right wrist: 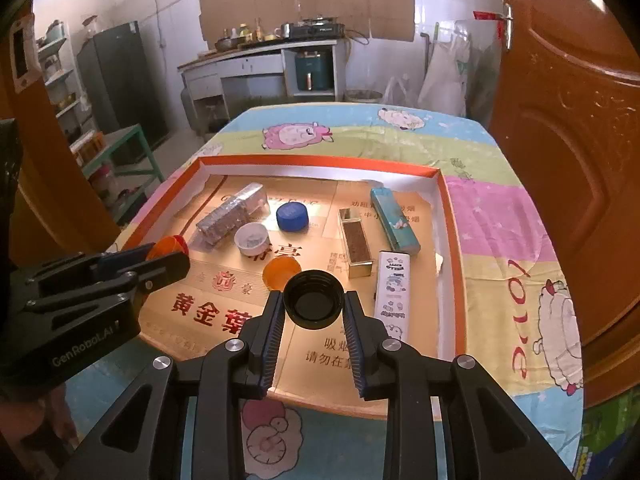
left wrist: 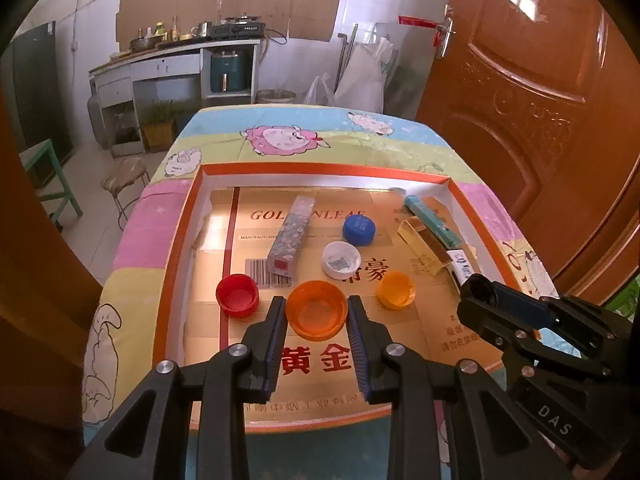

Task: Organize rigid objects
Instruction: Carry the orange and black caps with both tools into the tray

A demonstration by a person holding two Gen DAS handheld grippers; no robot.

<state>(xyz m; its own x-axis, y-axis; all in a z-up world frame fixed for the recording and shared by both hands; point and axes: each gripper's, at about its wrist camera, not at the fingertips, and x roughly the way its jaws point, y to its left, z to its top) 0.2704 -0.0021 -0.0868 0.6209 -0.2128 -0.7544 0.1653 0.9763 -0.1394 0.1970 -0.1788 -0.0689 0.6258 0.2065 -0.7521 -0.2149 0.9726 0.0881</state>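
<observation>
My left gripper (left wrist: 316,307) is shut on a large orange cap (left wrist: 316,316), held open side up over the near part of an orange-rimmed tray (left wrist: 320,168). My right gripper (right wrist: 314,300) is shut on a black cap (right wrist: 314,305) above the same tray (right wrist: 320,159). Each gripper shows in the other view: the right gripper (left wrist: 478,292) at the right, the left gripper (right wrist: 166,258) at the left. On the tray floor lie a red cap (left wrist: 237,294), a small orange cap (right wrist: 281,271), a white cap (right wrist: 251,239) and a blue cap (right wrist: 292,216).
Slim boxes also lie in the tray: a silver patterned one (right wrist: 232,218), a gold one (right wrist: 354,246), a teal one (right wrist: 394,218), a white one (right wrist: 394,294). The tray sits on a cartoon-print cloth (right wrist: 500,216). A brown door (right wrist: 568,120) stands at the right.
</observation>
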